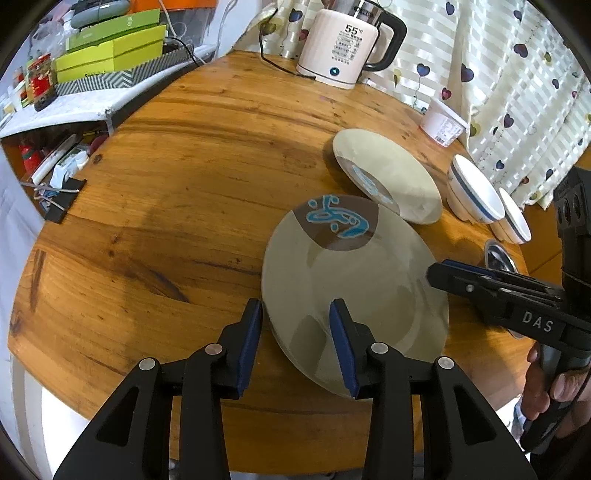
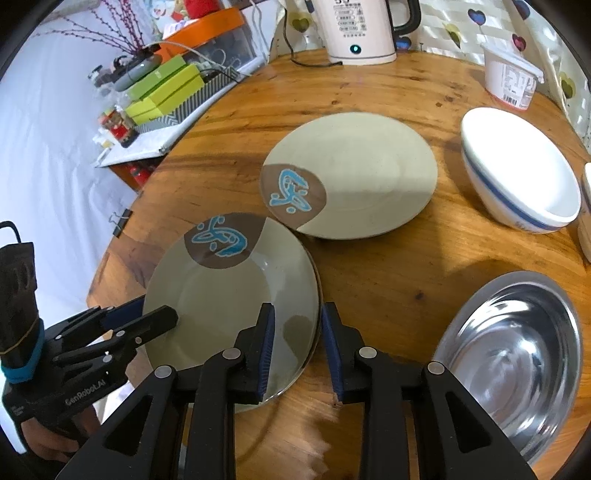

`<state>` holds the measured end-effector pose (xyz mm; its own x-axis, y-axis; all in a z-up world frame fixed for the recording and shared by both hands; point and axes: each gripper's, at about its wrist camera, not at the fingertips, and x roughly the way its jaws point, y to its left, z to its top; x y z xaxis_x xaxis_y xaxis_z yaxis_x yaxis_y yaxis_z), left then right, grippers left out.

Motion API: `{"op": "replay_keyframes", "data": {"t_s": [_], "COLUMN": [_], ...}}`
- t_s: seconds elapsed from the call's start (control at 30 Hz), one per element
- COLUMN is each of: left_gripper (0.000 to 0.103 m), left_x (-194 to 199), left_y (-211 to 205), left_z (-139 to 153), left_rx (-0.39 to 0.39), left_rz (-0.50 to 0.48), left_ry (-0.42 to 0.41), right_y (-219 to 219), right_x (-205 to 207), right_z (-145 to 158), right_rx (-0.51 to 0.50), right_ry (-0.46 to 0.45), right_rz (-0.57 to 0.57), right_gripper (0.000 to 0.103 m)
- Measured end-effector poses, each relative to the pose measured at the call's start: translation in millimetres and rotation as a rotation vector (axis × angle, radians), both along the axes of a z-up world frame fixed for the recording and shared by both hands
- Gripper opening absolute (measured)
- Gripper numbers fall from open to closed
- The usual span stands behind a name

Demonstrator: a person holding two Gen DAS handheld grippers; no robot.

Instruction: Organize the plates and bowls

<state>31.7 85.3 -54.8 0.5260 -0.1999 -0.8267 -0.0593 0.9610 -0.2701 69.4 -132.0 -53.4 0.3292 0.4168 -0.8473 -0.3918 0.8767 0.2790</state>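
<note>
My left gripper [image 1: 295, 332] and right gripper [image 2: 297, 343] both straddle the near plate's [image 2: 221, 295] rim, jaws apart, not pinching. The far plate [image 2: 354, 173] sits just beyond, overlapped. If I lift unevenly, I risk the plate slipping and knocking it.

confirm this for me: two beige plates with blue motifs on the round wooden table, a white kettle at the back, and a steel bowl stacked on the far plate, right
Not quite. The steel bowl sits by itself on the wooden table, apart from the far plate, which carries nothing. The right wrist view shows this. The near plate and the kettle are as you say.
</note>
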Motion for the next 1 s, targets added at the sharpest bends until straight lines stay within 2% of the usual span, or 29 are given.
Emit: {"op": "replay_keyframes", "data": {"t_s": [0.27,0.47,0.63,1.0], "left_gripper": [0.039,0.039,0.039,0.039], "left_x": [2.9,9.0,16.6,38.4], "left_y": [11.5,7.7,1.4,-9.2], "left_z": [20.0,34.1,40.1,48.6], "left_rx": [-0.003,-0.004,-0.002,0.013], "left_rz": [0.013,-0.018,-0.044,-0.084], "left_ry": [-0.056,-0.094,-0.105,-0.115], "right_y": [-11.7,-16.9,-22.9,-32.1], "right_x": [-6.9,-13.5,-13.5,-3.4], "right_z": [29.4,45.8,49.2,45.3], "right_rx": [0.014,0.008,0.009,0.001], "right_ry": [-0.08,-0.14,-0.145,-0.133], "right_rz": [-0.036,-0.047,-0.057,-0.088], "right_gripper": [0.027,0.035,0.039,0.039]}}
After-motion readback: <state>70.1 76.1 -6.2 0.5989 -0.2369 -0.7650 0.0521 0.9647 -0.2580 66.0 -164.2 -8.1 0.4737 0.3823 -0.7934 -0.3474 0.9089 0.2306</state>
